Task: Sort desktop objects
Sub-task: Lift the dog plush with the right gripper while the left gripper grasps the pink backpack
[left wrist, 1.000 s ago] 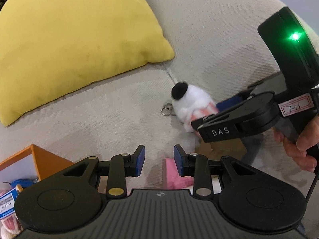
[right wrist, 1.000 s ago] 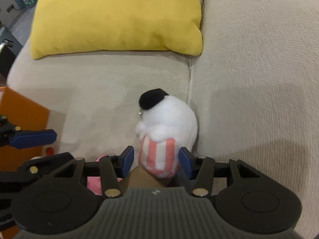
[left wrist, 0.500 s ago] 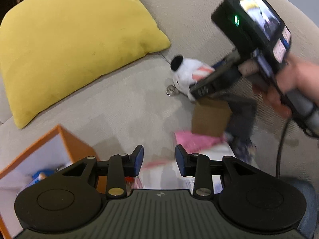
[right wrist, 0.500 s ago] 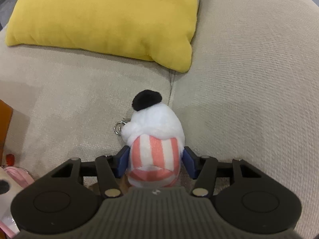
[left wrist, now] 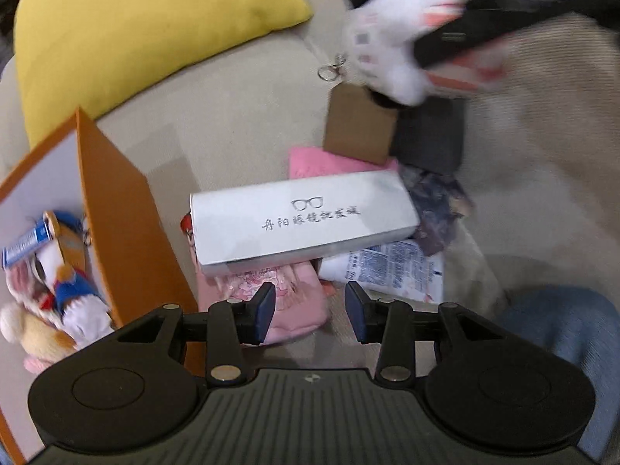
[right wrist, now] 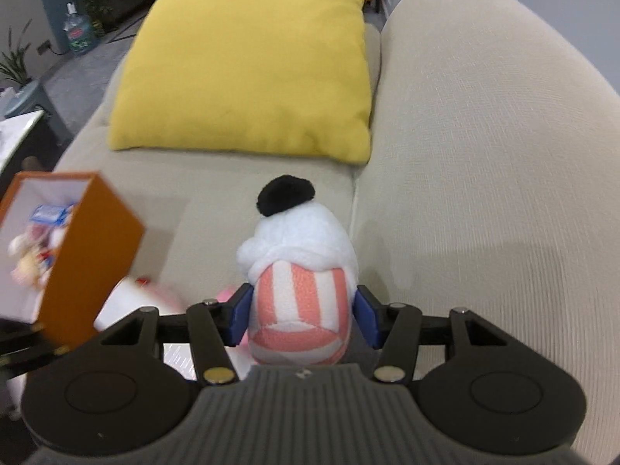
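Note:
A white plush toy [right wrist: 300,267] with a black pom and pink-and-white striped body sits between the blue pads of my right gripper [right wrist: 301,317], which is shut on it and holds it above the sofa. In the left wrist view the same plush toy [left wrist: 391,46] hangs blurred at the top right, its key ring dangling. My left gripper [left wrist: 310,312] is open and empty above a pink pouch [left wrist: 288,298]. An orange box [left wrist: 116,209] with several plush toys inside stands at the left; it also shows in the right wrist view [right wrist: 85,255].
A white glasses case [left wrist: 306,221] lies on the pile, with a brown cardboard box [left wrist: 360,128], a dark box [left wrist: 430,135], a pink sheet [left wrist: 321,162] and a printed packet [left wrist: 391,267]. A yellow cushion [right wrist: 248,66] rests at the back of the beige sofa [right wrist: 484,155].
My right gripper closed on the plush toy and lifted it off the sofa. My left gripper pulled back, bringing the orange box and the pile into view.

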Demonstrator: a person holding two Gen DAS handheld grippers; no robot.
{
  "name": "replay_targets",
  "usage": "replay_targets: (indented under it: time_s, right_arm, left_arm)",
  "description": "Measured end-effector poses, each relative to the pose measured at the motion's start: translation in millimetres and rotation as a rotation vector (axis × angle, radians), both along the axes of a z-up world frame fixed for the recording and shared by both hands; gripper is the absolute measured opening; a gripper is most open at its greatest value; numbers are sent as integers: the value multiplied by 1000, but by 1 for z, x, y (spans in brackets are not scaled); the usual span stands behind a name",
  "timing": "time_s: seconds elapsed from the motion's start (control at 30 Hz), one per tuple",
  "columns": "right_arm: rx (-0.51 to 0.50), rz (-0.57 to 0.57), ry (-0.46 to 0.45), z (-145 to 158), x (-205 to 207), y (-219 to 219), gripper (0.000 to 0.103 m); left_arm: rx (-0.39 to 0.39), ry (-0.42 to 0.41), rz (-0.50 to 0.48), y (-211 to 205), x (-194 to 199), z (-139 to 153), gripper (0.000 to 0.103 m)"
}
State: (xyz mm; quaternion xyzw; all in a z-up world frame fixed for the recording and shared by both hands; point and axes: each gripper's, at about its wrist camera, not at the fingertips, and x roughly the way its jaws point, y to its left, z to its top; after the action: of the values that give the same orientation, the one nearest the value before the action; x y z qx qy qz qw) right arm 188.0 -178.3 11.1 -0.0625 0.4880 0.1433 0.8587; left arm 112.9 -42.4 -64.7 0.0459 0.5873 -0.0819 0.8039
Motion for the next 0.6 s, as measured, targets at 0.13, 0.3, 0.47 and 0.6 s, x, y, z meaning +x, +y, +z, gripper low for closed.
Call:
replay_targets:
  time_s: [0.13, 0.3, 0.47, 0.6]
  right_arm:
    - [42, 6, 5, 1, -21, -14, 58]
    - [68, -1, 23, -11, -19, -16, 58]
    - [111, -14, 48, -11, -19, -22, 58]
    - [141, -5, 73, -10, -21, -18, 58]
  left_arm:
    - [60, 5, 30, -10, 1, -18, 46]
    - [151, 15, 31, -24, 5, -36, 46]
    - [228, 10, 15, -31, 7, -46, 39]
    - [210, 13, 15, -26, 7, -41, 23]
